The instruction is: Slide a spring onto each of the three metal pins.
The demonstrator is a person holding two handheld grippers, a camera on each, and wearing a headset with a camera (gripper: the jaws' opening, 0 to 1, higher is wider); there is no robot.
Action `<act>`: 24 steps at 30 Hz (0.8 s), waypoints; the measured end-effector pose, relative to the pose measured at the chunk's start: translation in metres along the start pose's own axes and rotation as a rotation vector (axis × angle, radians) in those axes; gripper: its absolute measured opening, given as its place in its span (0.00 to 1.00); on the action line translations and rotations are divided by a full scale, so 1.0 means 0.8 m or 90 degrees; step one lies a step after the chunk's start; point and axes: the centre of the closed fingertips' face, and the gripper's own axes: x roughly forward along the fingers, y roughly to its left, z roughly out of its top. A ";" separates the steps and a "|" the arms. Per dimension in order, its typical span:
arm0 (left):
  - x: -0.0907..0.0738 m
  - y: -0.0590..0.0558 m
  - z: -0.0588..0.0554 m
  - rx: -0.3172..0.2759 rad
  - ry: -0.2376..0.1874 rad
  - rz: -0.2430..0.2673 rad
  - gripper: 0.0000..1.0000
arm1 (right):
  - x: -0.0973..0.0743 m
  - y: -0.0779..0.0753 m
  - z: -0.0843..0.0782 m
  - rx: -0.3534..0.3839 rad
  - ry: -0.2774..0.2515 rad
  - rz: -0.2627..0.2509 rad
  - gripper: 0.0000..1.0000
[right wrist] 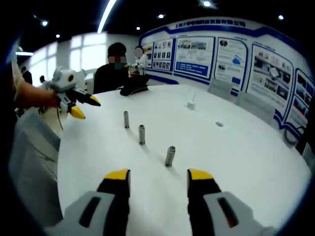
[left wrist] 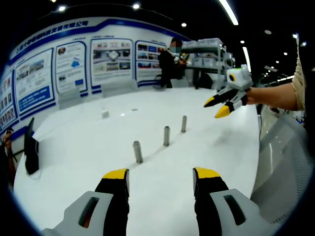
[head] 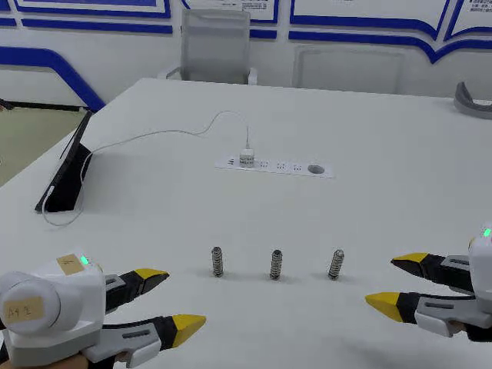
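As the left gripper (head: 173, 300) hovers low over the white table (head: 369, 131), its yellow-tipped jaws are spread wide with nothing between them. Opposite, the right gripper (head: 393, 279) mirrors it, jaws parted and empty too. Between the two sets of tips stands a row of three upright coils. The first spring (head: 217, 261) is just ahead of the left jaws, the middle spring (head: 276, 264) is roughly midway between the pairs, and the third spring (head: 336, 264) is closest to the right jaws.

From the left gripper view, the row runs straight out from the jaw tips toward the other gripper. From the right gripper view, it runs the same way in reverse. Neither gripper touches a coil.

By the look of it, every coil already sits over its pin, though the pins themselves are hidden inside the coils, so the job seems done or nearly so.

Now the danger! No base or fixture shows under those posts, so they may topple easily. A jaw tip swinging inward as a gripper pulls away could clip the nearest spring, and because all three stand in line, one fall might take down its neighbour. Closing on a coil to adjust it could also drag it back up off its pin.
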 end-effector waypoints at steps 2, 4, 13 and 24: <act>0.000 0.001 0.000 -0.002 0.000 0.001 0.53 | -0.004 0.001 0.001 0.001 -0.006 -0.001 0.49; 0.000 0.001 -0.001 -0.002 0.001 0.002 0.53 | -0.007 0.003 0.002 0.001 -0.010 -0.003 0.50; -0.001 0.001 -0.003 -0.004 0.001 0.004 0.55 | -0.017 0.009 -0.004 0.020 -0.024 -0.013 0.52; -0.002 0.003 -0.003 -0.006 -0.002 0.009 0.57 | -0.022 0.012 -0.009 0.029 -0.034 -0.017 0.54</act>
